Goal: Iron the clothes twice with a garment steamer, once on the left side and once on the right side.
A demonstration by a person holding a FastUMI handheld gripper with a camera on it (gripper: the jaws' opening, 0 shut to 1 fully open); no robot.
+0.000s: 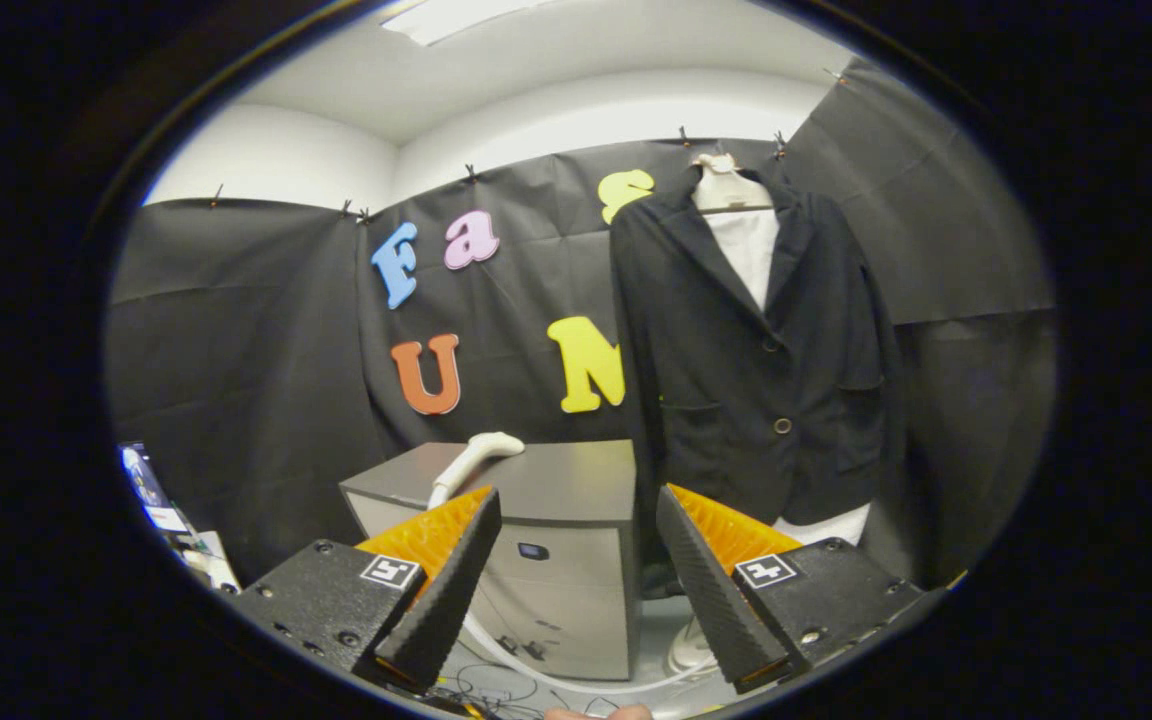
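Jaws (576, 560) spread wide, empty. The steamer head (471, 458) lies on the grey cabinet (576, 480), its hose trailing down; the dark blazer (756, 350) hangs just right of that cabinet. Head looks light, rigid, probably smooth: best gripped around its handle

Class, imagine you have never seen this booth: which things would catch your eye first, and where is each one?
A dark blazer on a hanger hangs against the black booth wall, beyond the right finger, with a white garment showing under its lapels. On the grey cabinet beside it lies the white steamer head, just beyond the left finger. The tool is open, with nothing between its fingers.
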